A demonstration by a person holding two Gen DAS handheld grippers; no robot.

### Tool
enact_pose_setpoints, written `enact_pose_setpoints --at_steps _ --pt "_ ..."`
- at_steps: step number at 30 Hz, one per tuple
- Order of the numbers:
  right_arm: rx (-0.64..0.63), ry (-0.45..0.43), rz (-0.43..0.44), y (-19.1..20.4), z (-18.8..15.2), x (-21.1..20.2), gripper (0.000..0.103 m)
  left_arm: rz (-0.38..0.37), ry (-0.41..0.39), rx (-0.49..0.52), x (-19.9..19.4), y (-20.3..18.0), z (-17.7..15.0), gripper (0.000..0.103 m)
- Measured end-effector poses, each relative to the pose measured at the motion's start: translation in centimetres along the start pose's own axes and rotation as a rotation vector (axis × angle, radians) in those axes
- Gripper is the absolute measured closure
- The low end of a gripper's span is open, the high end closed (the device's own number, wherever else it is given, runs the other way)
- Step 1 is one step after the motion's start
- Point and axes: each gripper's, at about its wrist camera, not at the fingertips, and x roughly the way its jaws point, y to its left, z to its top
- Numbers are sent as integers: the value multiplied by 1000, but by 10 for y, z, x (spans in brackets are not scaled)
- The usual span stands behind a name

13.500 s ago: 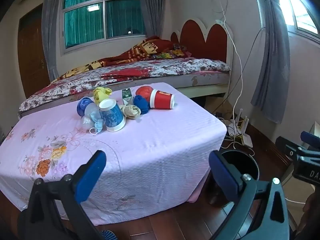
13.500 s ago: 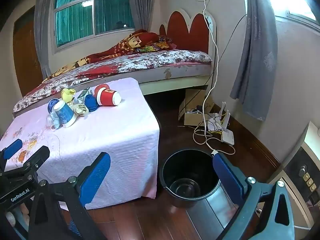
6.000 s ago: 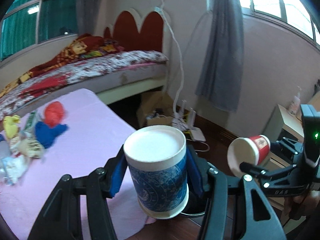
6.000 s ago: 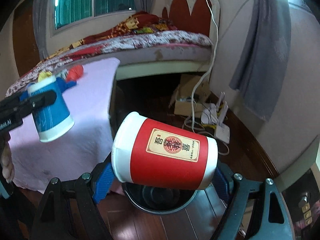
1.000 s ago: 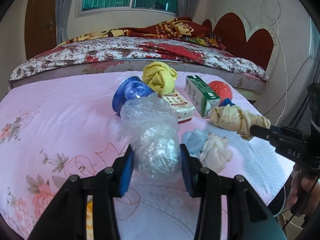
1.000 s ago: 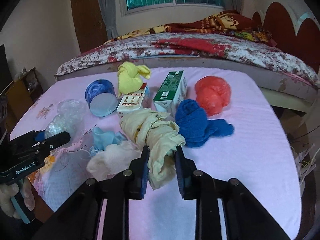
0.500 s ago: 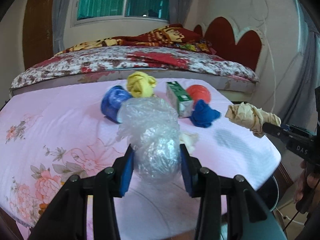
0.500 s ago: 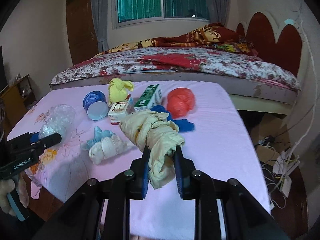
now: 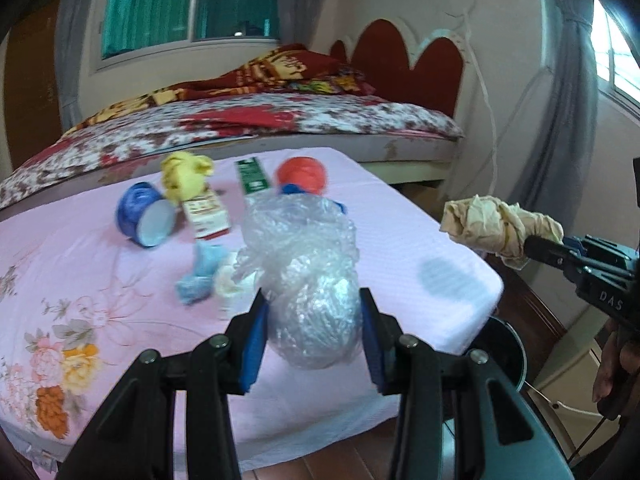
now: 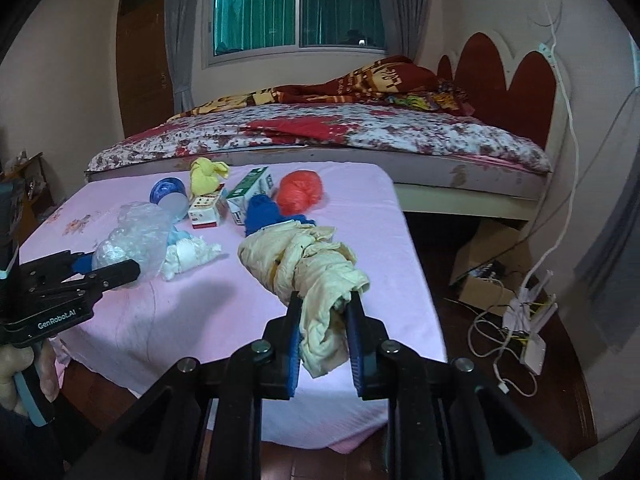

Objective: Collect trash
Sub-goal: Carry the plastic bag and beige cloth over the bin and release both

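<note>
My left gripper (image 9: 312, 320) is shut on a clear crumpled plastic wad (image 9: 298, 240), held above the pink-clothed table (image 9: 400, 232). In the right wrist view that gripper (image 10: 108, 270) and the plastic wad (image 10: 132, 236) show at the left. My right gripper (image 10: 324, 320) grips a crumpled cream wad (image 10: 304, 256) over the table's near right corner, its jaws closing tighter on it. In the left wrist view the cream wad (image 9: 492, 224) hangs past the table's right edge. A black bin (image 9: 504, 352) peeks out below that corner.
Left on the table are a blue cup (image 9: 142, 216), yellow wad (image 9: 184, 174), green carton (image 9: 252, 176), red wad (image 9: 300, 174), small red-and-white box (image 9: 208, 216), blue-white tissue (image 9: 204, 276) and blue cloth (image 10: 262, 210). A bed (image 10: 360, 132) stands behind; cables (image 10: 520, 332) litter the floor.
Both grippers have pulled back from the trash pile and swung right, each still holding its wad. The cream wad now hangs beyond the table's right edge.
</note>
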Motion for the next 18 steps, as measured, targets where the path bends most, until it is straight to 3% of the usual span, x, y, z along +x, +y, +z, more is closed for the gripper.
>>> enact_pose_setpoints --at_steps 18 --pt "168 13 -147 -99 -55 -58 82 -155 34 134 19 -118 2 60"
